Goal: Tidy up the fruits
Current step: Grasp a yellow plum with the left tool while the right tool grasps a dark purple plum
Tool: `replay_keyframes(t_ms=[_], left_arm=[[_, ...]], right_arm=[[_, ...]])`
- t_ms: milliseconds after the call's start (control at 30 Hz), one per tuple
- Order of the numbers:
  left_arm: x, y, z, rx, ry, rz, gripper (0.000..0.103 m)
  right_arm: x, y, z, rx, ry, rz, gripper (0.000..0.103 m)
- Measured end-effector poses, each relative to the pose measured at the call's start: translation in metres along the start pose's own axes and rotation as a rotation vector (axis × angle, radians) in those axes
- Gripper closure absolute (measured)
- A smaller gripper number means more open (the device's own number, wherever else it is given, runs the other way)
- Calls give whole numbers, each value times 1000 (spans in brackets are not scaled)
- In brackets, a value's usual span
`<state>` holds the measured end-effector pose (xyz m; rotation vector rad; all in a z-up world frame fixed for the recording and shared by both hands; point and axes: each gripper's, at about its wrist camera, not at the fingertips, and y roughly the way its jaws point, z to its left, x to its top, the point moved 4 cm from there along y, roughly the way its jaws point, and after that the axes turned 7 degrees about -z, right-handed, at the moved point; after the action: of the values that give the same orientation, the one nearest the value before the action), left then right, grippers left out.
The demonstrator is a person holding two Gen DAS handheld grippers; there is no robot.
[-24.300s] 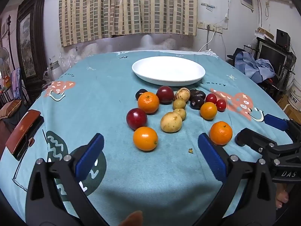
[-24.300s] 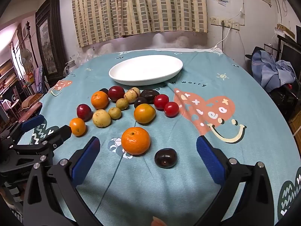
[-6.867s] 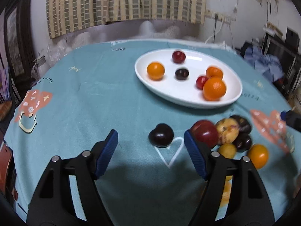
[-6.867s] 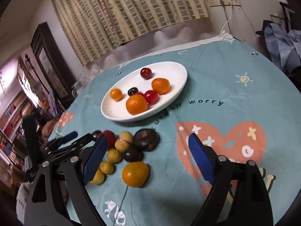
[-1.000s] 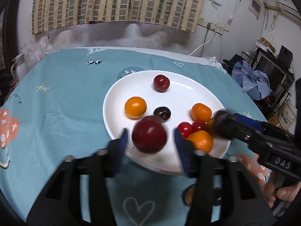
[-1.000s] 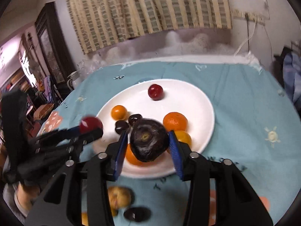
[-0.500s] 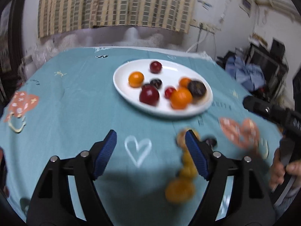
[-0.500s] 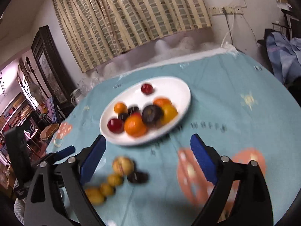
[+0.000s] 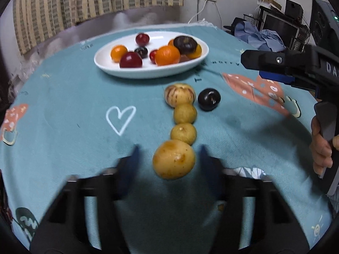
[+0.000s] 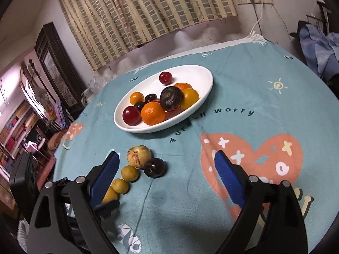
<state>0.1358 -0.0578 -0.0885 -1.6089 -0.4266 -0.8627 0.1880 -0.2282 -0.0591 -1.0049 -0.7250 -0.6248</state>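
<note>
Large yellow fruit (image 9: pixel 174 159) nearest on worktop (image 9: pixel 63 110), between closing left gripper (image 9: pixel 168 165) jaws, not yet touched. Probably firm, smooth, round: best pinched across widest middle. Right gripper (image 10: pixel 167 169) jaws spread, empty.

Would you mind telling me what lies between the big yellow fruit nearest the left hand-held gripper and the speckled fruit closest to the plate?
Two small yellow fruits sit in a line between the big yellow fruit and the speckled fruit; the left wrist view shows it best.

Open right tongs (image 10: pixel 166 175) hover over a dark plum (image 10: pixel 154 167), apparently not touching it.
</note>
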Motion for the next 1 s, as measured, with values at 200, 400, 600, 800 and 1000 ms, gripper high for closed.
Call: replay_keyframes(t_ms=[200,400,600,800,1000], left_arm=[[0,-3,-1,1,-1,-4,64],[1,-1,5,6,-27,4,64],[1,1,3,11,-17,11,63],[3,0,0,32,6,-1,64],[13,-18,6,96,1,-100,64]], right_arm=[[-20,23,32,-84,-285,49,21],[-26,45,27,-42,-279,137,46],[-25,57,27,21,-219,187,53],[-27,56,30,15,-221,193,71],[-25,51,24,12,-209,171,71]])
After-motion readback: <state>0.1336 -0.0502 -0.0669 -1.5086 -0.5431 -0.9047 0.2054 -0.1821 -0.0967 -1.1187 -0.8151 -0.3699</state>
